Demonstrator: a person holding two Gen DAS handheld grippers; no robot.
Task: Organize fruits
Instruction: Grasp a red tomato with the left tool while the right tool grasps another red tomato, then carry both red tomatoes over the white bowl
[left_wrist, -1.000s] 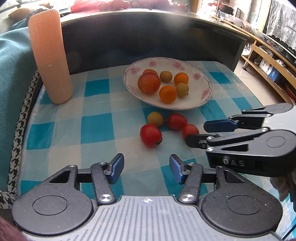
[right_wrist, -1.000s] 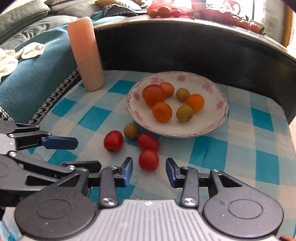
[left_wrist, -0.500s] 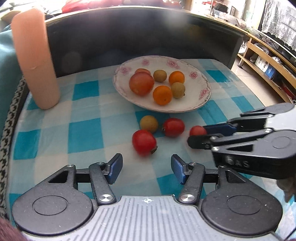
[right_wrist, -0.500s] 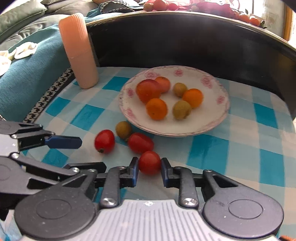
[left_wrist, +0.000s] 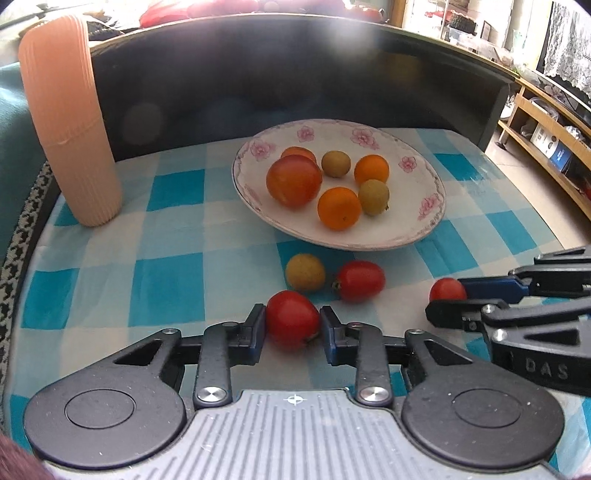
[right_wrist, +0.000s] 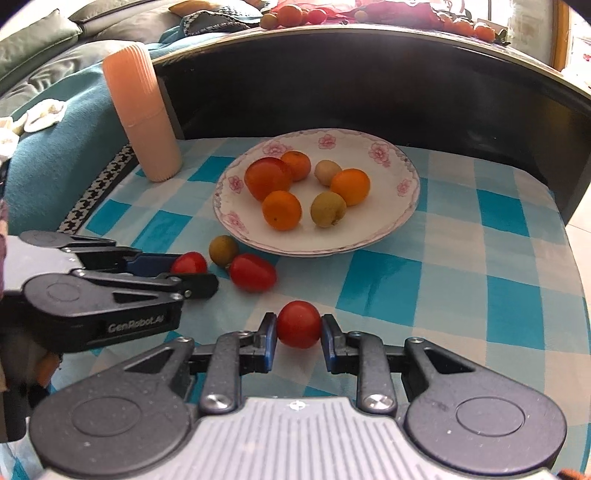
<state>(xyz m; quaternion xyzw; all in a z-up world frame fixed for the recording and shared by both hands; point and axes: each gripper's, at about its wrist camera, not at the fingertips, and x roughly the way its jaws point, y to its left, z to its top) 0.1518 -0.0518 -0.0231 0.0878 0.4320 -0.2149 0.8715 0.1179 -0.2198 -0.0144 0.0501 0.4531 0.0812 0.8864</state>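
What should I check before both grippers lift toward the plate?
1. Left gripper shut on a red tomato; its fingers have just been closing: ok.
2. Right gripper shut on another red tomato: ok.
3. Free space in the plate among the six fruits: ok.
4. Tomatoes clear of the cloth: cannot tell.
5. Loose oval tomato and yellow-green fruit lie between the grippers and the plate; lifting path over them: cannot tell.
6. Peach tumbler stands well to the side: ok.
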